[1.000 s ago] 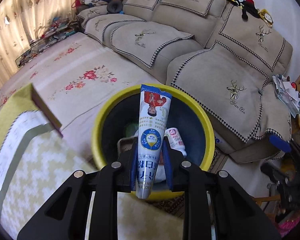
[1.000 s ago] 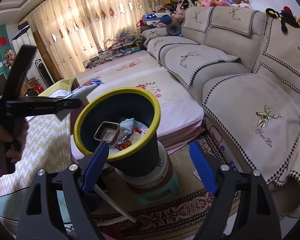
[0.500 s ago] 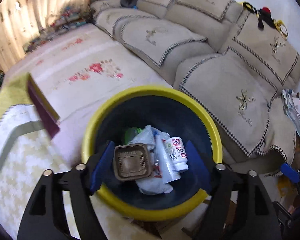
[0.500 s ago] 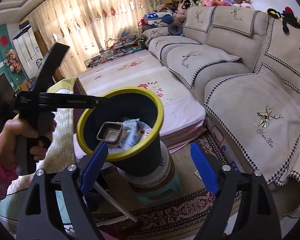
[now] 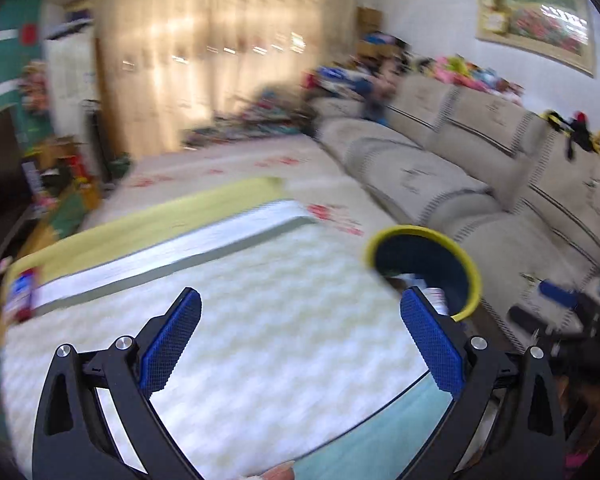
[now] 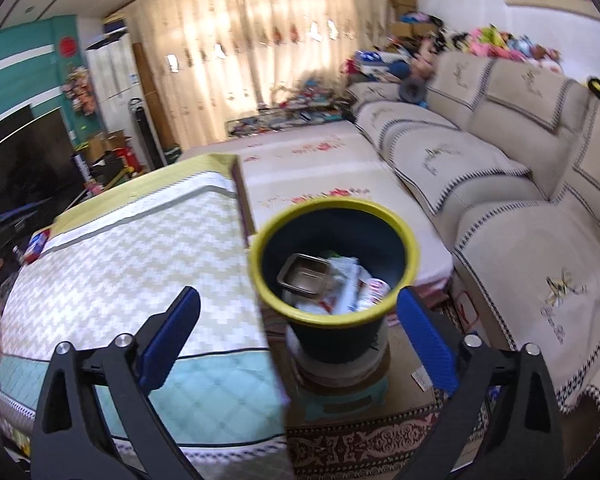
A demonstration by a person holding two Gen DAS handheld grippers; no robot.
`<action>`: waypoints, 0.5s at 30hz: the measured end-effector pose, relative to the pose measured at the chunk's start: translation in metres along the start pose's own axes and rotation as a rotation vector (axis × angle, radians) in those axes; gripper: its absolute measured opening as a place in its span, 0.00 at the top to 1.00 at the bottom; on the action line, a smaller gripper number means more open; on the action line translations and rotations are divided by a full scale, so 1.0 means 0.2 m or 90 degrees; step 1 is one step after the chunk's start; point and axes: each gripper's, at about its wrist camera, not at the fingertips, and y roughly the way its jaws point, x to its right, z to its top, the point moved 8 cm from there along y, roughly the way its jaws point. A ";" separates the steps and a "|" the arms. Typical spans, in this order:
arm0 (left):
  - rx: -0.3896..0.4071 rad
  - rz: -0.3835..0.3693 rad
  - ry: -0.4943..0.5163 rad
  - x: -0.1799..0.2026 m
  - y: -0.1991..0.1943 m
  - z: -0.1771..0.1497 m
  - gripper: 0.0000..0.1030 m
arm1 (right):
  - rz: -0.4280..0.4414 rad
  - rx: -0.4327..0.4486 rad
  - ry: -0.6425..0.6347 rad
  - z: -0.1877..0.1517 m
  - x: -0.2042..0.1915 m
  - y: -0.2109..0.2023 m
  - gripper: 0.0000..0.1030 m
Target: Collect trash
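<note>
Left gripper [image 5: 300,320], seen in the blurred left wrist view, with its 2 blue-padded jaws spread wide and nothing between them, held above a table [image 5: 228,320] covered by a pale zigzag-patterned cloth. Beyond its right-hand finger stands the trash bin [image 5: 466,256], dark blue with a yellow rim, just past the table's edge and near the beige sofa [image 5: 440,176]. Right gripper [image 6: 298,320], in the sharper right wrist view, likewise with jaws spread apart and empty; the bin [image 6: 332,322] lies between and beyond its 2 fingers, upright on a stack of round supports atop a small green stool [image 6: 340,404], which rests on a patterned rug [image 6: 360,448]. Inside the bin, collected trash is visible: a grey square tray [image 6: 304,274] lying tilted on top at the left, a white tube-shaped wrapper [image 6: 350,288] beside it, and a small white bottle with red print [image 6: 376,290] at the right. At the table's far left corner lies a red-and-blue packet [image 6: 36,246], well apart from the bin.
</note>
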 end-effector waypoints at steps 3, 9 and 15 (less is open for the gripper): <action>0.028 0.089 -0.023 -0.25 -0.23 -0.11 0.05 | 0.018 0.012 -0.026 0.01 -0.13 -0.05 0.07; 0.055 0.178 -0.126 -0.65 -0.60 -0.33 0.05 | 0.037 0.036 -0.070 0.03 -0.34 -0.17 0.07; 0.084 0.216 -0.164 -0.77 -0.80 -0.47 0.05 | 0.041 0.054 -0.080 0.02 -0.44 -0.26 0.07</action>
